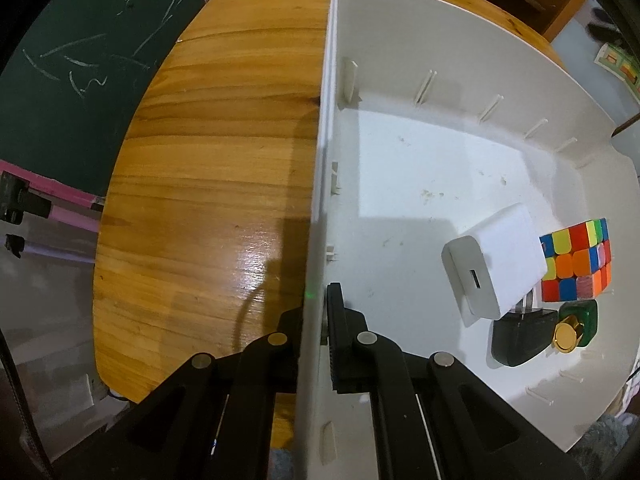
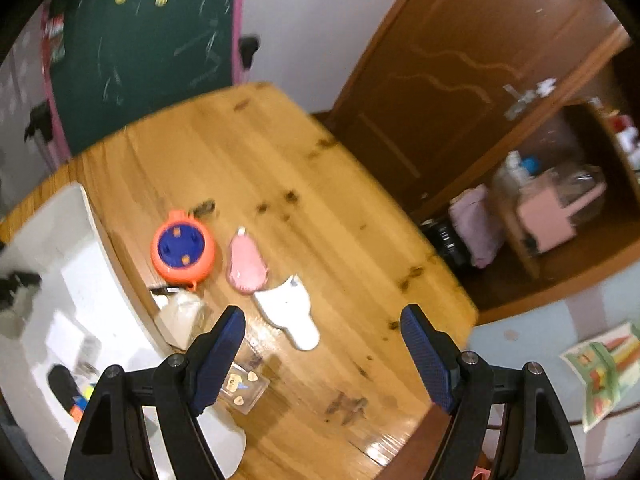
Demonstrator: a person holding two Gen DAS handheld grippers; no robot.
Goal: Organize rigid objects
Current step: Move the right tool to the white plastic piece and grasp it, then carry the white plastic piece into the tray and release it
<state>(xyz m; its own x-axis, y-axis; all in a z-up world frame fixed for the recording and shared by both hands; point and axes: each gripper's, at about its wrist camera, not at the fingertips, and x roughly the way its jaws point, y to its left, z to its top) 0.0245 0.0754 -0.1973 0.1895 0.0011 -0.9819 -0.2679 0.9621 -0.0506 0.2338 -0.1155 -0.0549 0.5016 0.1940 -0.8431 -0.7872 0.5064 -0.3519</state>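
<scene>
My left gripper [image 1: 316,320] is shut on the left wall of a white bin [image 1: 320,200], one finger outside and one inside. In the bin lie a white charger [image 1: 496,264], a colour cube [image 1: 576,264], a black adapter [image 1: 520,336] and a green bottle with a gold cap [image 1: 576,326]. My right gripper [image 2: 324,344] is open and empty above the wooden table [image 2: 320,184]. Below it lie a white thermometer-like device [image 2: 290,312], a pink object [image 2: 246,266], an orange and blue round toy [image 2: 183,252], a crumpled white packet [image 2: 182,316] and a clear plastic case [image 2: 244,386]. The bin [image 2: 60,280] is at the left.
A green chalkboard [image 1: 80,60] stands beyond the table's left edge. A brown cabinet [image 2: 460,100] with cluttered shelves stands to the right of the table. A picture sheet [image 2: 604,372] lies on the floor at the right.
</scene>
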